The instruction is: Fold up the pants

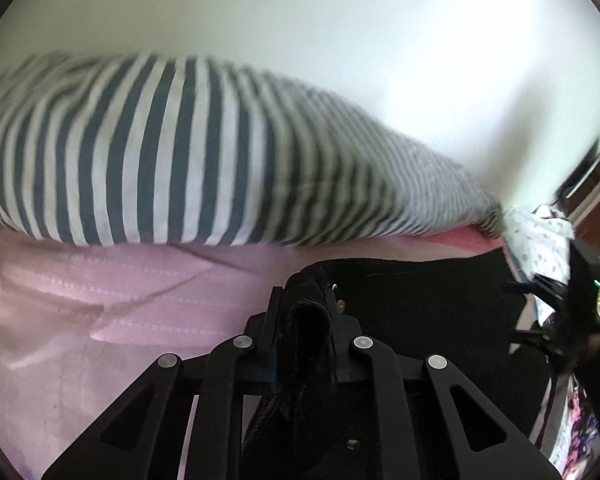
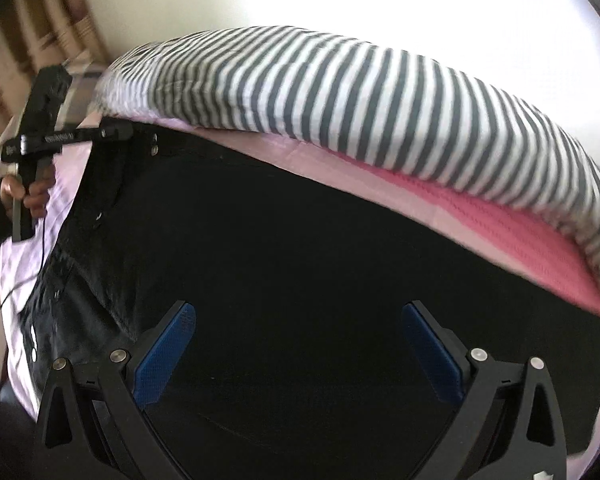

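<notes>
We see matt black cloth pants (image 2: pixel 300 260), a striped cotton-like pillow (image 2: pixel 380 112), a pink ribbed sheet (image 1: pixel 120 292), and blue textured pads (image 2: pixel 168 356).

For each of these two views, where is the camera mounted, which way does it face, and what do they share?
Left wrist: on the left tongs, shut on the black pants, facing the striped pillow.
Right wrist: on the right tongs, open above the pants, facing the same pillow; the person's left hand shows at left.
Shared: pants, pillow, pink bedsheet.

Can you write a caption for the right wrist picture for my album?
Open right gripper hovers over black pants beside a striped pillow.
</notes>
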